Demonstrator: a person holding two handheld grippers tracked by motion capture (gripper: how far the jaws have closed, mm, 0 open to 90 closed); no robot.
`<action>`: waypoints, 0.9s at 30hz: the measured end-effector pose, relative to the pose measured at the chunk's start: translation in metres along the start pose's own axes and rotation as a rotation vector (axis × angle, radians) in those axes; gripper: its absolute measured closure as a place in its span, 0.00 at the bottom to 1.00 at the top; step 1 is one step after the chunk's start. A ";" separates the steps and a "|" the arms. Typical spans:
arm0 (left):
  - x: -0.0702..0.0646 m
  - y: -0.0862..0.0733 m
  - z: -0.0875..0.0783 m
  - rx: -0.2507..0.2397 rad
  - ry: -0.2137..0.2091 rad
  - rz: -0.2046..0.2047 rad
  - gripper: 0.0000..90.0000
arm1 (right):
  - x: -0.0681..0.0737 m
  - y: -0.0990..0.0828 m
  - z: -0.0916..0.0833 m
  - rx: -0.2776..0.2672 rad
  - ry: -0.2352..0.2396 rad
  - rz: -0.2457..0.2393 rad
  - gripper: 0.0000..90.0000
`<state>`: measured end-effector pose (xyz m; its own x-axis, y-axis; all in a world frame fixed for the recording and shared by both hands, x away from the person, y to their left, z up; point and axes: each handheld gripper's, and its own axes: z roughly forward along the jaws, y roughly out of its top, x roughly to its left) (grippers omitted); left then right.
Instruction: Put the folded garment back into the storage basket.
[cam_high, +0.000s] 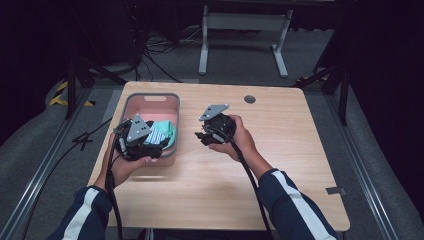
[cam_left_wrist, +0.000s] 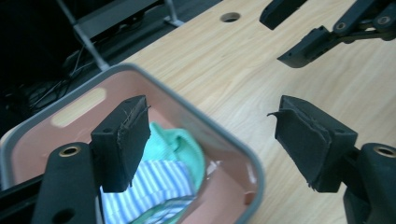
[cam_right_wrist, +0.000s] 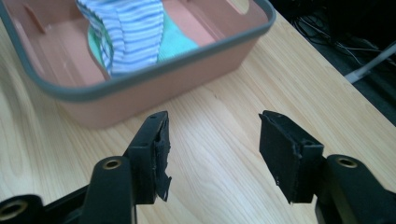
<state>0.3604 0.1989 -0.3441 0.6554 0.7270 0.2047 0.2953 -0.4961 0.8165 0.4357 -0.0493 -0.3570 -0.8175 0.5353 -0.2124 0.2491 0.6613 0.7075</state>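
A pink bin with a grey rim (cam_high: 150, 96) stands on the left part of the wooden table (cam_high: 280, 165). Inside it lies a folded cloth, blue-and-white striped (cam_high: 157, 135) over mint green (cam_high: 169, 131). My left gripper (cam_high: 159, 146) hangs over the bin's near right corner, open and empty (cam_left_wrist: 210, 140); below its jaws lie the bin rim (cam_left_wrist: 233, 144) and the striped cloth (cam_left_wrist: 154, 186). My right gripper (cam_high: 201, 136) is just right of the bin, low over the table, open and empty (cam_right_wrist: 212, 149). It faces the bin wall (cam_right_wrist: 154, 88) and the striped cloth (cam_right_wrist: 128, 32).
A round cable hole (cam_high: 249, 99) sits in the table near the far edge. Behind the table a white metal frame (cam_high: 245, 30) and cables (cam_high: 160, 47) lie on the grey floor. Cables trail from both grippers toward the near edge.
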 end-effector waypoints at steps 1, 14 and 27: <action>-0.003 0.001 0.001 0.003 -0.006 0.010 0.29 | -0.001 -0.003 -0.004 0.001 -0.003 -0.008 0.48; -0.031 0.005 0.013 0.032 -0.015 0.128 0.23 | -0.010 -0.037 -0.036 0.012 -0.049 -0.009 0.45; -0.063 0.003 0.026 0.062 -0.083 0.227 0.23 | -0.015 -0.070 -0.060 0.046 -0.150 0.029 0.35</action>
<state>0.3377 0.1395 -0.3688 0.7640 0.5534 0.3319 0.1746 -0.6725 0.7193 0.3995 -0.1350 -0.3629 -0.7234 0.6250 -0.2933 0.2982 0.6661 0.6837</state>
